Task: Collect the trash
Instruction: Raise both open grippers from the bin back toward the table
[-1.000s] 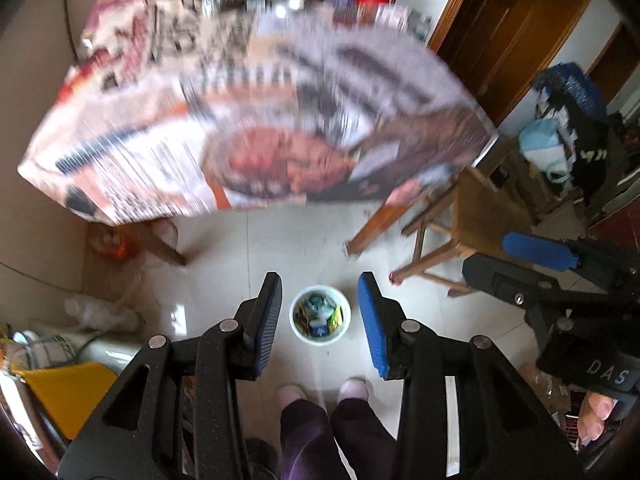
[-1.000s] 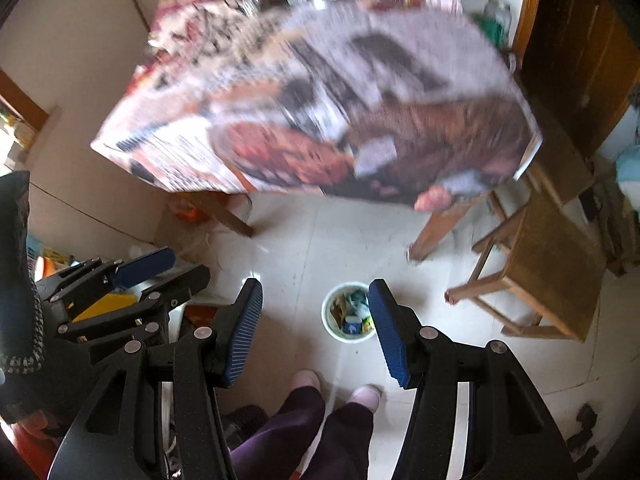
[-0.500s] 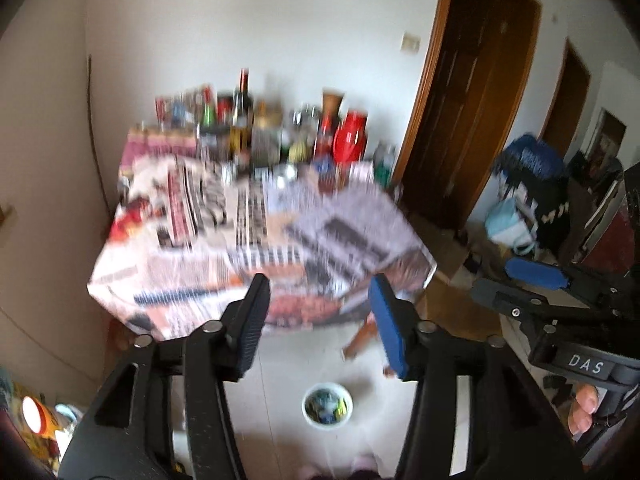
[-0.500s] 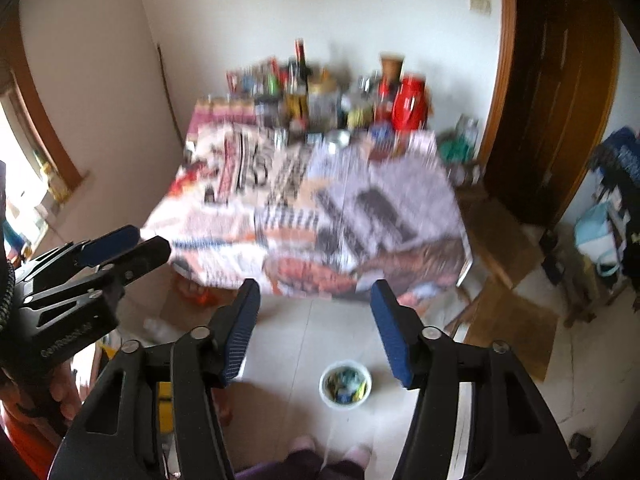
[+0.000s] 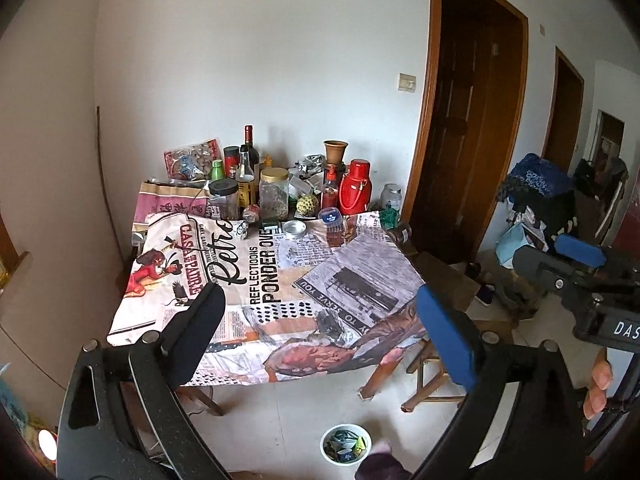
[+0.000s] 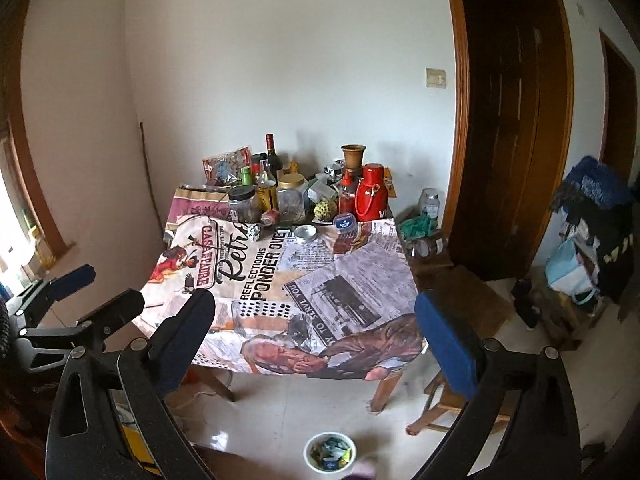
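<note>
From the left wrist, we see our left gripper (image 5: 320, 320) opening, nothing between its jaws; the trash bowl (image 5: 346, 445) sits on the floor before the table (image 5: 280, 264). From the right wrist, our right gripper (image 6: 314, 320) likewise opens empty above the bowl (image 6: 329, 457).

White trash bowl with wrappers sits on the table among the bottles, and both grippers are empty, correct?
Not quite. The white bowl of wrappers sits on the floor tiles in front of the table, as both wrist views show. Both grippers are empty, jaws opening.
</note>
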